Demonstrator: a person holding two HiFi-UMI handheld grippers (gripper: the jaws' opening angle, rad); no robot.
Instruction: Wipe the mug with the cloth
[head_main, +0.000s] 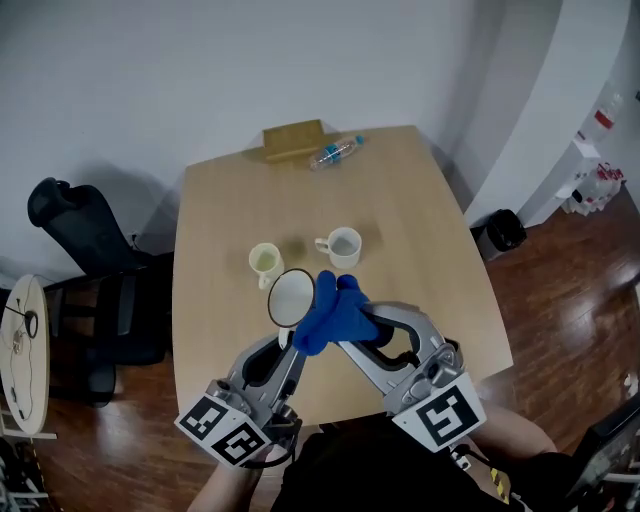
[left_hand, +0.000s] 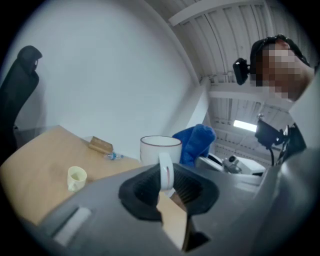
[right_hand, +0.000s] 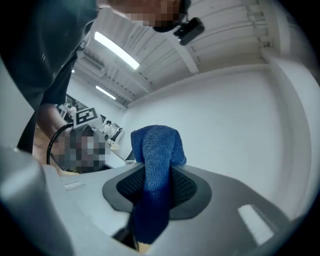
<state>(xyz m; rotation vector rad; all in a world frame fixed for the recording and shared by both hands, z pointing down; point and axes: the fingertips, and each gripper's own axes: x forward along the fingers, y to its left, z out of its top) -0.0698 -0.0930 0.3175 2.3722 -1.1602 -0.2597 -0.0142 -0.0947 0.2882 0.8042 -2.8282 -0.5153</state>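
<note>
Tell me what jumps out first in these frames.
The bright blue cloth, clamped in the right tongs, sits at the rim of the white mug that the left tongs grip by its handle, over the near half of the table. Behind them a pale yellow cup and a second white mug stand mid-table.

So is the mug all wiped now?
Not yet, I think. Done: the left gripper holds the mug up by its handle, and the right gripper has the cloth. Now: the cloth is right beside the mug's rim. Left: the wiping itself; I can't see how clean it is.
</note>
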